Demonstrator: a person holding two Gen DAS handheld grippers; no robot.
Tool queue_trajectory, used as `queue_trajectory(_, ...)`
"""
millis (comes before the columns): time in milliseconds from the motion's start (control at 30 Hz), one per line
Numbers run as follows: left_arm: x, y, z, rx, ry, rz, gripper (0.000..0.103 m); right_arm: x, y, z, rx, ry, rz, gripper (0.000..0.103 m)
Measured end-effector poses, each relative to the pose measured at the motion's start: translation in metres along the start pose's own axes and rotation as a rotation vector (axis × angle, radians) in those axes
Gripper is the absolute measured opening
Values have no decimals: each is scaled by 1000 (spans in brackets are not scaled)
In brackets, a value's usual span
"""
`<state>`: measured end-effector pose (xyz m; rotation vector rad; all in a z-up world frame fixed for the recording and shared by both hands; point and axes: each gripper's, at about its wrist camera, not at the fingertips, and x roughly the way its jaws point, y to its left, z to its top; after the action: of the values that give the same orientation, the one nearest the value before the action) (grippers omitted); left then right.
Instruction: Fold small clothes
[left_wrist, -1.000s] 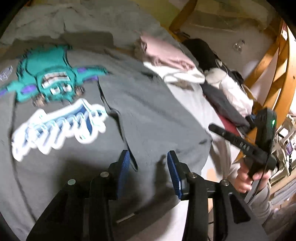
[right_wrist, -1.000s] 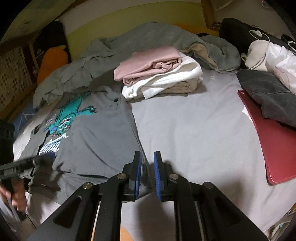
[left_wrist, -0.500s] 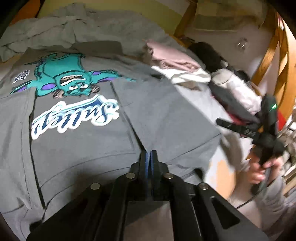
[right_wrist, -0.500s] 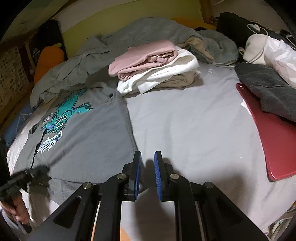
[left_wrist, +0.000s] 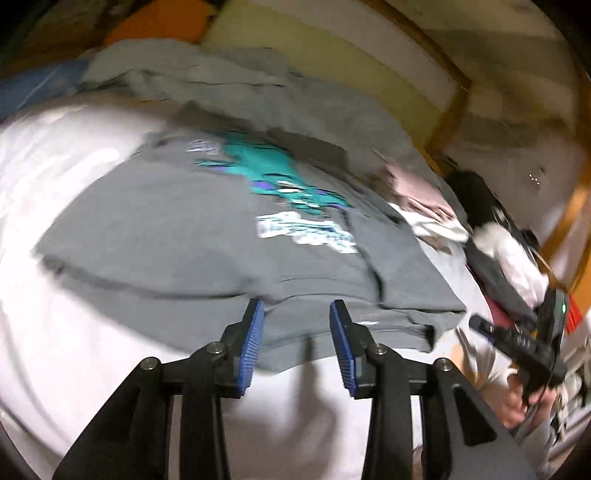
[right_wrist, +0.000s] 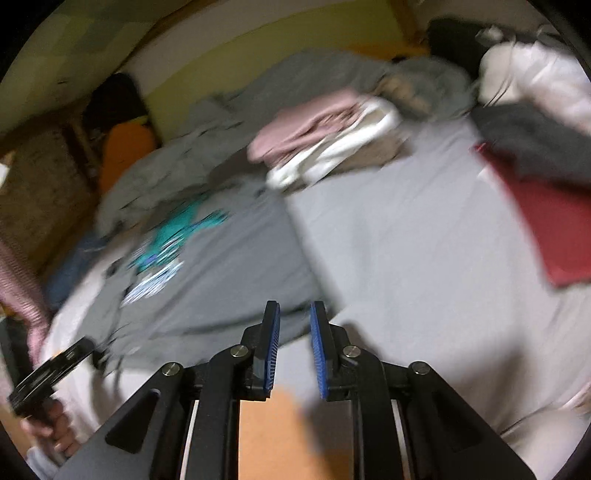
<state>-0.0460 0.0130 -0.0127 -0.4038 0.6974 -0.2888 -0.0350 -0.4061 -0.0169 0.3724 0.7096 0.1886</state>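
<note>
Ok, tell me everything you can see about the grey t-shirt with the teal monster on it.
The grey t-shirt looks like soft cotton and lies spread print-up on the pale bed sheet. It carries a teal monster above white lettering, too blurred to read. One side is folded in over the body. Its hem faces the left gripper, whose jaws are opening without touching it.

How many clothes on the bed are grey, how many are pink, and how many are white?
Some edges are blurred, so this is my best count from the right wrist view.
Grey: 3, the monster T-shirt, the crumpled grey cloth behind it, the dark grey garment.
Pink: 1, the folded pink top.
White: 2, the folded white piece, the white bundle.
Total: 6
</note>
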Motion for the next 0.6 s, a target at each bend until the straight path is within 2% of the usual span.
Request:
queue_trajectory(67, -1, 17, -5, -56, 26, 14, 40, 10, 13, -6, -28, 41, 28, 17)
queue_trajectory(133, 4, 26, -12, -103, 80, -24, 41, 18, 24, -9, -58, 66, 24, 17)
queue_trajectory(167, 2, 27, -15, -114, 65, -26, 41, 23, 30, -11, -68, 83, 29, 19)
queue_trajectory(200, 0, 27, -16, -111, 60, -24, 41, 27, 33, -12, -67, 105, 44, 28)
queue_trajectory(233, 0, 26, -16, -106, 63, -18, 41, 30, 35, -14, -57, 118, 57, 43)
queue_trajectory(267, -1, 26, -17, -117, 64, -16, 41, 36, 36, -15, -33, 138, 82, 48)
queue_trajectory(433, -9, 38, -21, -305, 125, 4, 41, 45, 39, -19, 41, 153, 96, 50)
queue_trajectory(533, -13, 45, -23, -343, 105, 40, 42, 47, 31, -22, 119, 134, 126, 50)
queue_trajectory(600, -5, 54, -20, -384, 118, 16, 42, 51, 25, -16, 169, 127, 153, 50)
